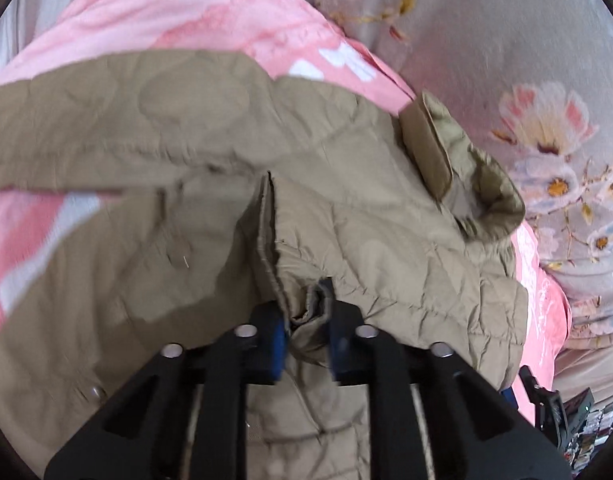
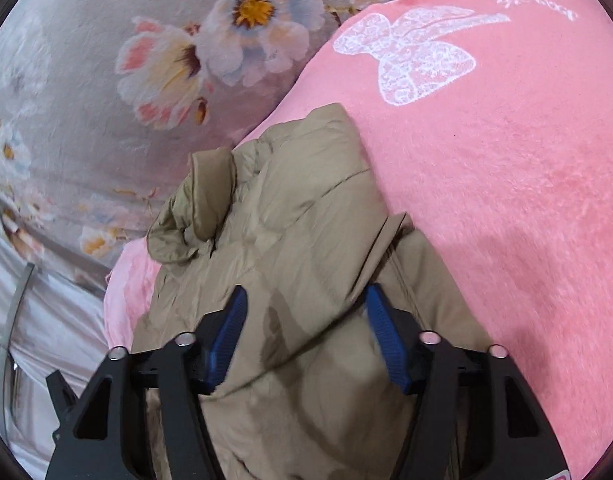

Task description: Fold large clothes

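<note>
Two grippers on khaki jacket: left gripper clenched on pinched fold near hem, right gripper spread wide, pads straddling bunched fabric. Jacket lies on pink blanket atop floral sheet.

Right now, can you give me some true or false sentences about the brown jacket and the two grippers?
1. The left gripper is pinching a fold of the jacket. True.
2. The right gripper is squeezed shut. False: it is open, with jacket fabric lying between its blue pads.
3. The jacket lies on a pink blanket. True.
4. The blanket has a green frog on it. False: it shows a white lacy bow.
5. The flowery sheet is beside the blanket. True.
</note>
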The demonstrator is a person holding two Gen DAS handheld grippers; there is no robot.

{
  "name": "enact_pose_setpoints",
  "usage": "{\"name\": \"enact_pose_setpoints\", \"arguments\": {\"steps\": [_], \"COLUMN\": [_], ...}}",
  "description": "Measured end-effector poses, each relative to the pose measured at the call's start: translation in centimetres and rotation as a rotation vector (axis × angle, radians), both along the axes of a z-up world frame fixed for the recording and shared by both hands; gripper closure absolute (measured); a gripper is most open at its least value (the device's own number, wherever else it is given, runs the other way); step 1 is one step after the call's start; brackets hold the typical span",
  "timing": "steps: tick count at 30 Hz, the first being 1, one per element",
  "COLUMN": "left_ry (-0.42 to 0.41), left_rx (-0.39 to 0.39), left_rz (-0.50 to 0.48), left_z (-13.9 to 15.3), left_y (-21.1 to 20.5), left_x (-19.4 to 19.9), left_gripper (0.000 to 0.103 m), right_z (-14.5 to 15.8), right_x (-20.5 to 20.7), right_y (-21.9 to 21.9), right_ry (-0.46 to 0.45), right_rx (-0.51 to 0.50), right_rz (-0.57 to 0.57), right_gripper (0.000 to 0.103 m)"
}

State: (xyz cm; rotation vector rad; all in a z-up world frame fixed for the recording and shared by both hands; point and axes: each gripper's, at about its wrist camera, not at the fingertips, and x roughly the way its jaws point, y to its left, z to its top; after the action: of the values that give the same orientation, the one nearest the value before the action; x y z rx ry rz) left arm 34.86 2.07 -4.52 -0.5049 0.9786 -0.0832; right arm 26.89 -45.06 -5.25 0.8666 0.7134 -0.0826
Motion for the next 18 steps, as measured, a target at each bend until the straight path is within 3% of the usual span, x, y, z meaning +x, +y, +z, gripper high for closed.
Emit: {"name": "enact_pose_setpoints", "arguments": {"steps": [2, 4, 6, 8, 11, 14, 18], "left_ry": [-0.028, -0.05, -0.052, -0.027, -0.033, -0.061, -0.105], "left_rx": [0.007, 0.035, 0.101, 0.166, 0.21, 0.28, 0.361], "left_rz": [0.01, -0.002, -0.011, -0.018, -0.022, -0.035, -0.041], "left_z": [0.6, 1.1, 0.7, -0.8, -2.5, -2.7, -3.2], "left_y": [0.9, 1.3, 0.7, 0.2, -0.2, -1.1, -2.0], "left_x": [0.2, 0.4, 0.5, 0.7, 0.5, 0.2, -0.2], "left_gripper": [0.091, 0.091, 0.092, 0.091, 0.091, 0.089, 0.088], "right_z": [0.6, 2.6, 4.5, 4.6, 2.2, 0.0, -0.6], "right_x": [0.7, 0.1, -0.1, 0.7, 2.1, 2.2, 2.7], "right_y": [-0.3, 0.0, 1.2, 2.7, 3.6, 3.3, 3.3], "right_ry": [-0.025, -0.113, -0.145, -0.09, 0.048, 0.095, 0.111], "right_rx": [0.007, -0.025, -0.137, -0.257, -0.352, -0.331, -0.348], "right_rz": [-0.002, -0.021, -0.015, 0.005, 0.024, 0.032, 0.042], "right_gripper": [0.098, 0.098, 0.099, 0.099, 0.1, 0.1, 0.1]}}
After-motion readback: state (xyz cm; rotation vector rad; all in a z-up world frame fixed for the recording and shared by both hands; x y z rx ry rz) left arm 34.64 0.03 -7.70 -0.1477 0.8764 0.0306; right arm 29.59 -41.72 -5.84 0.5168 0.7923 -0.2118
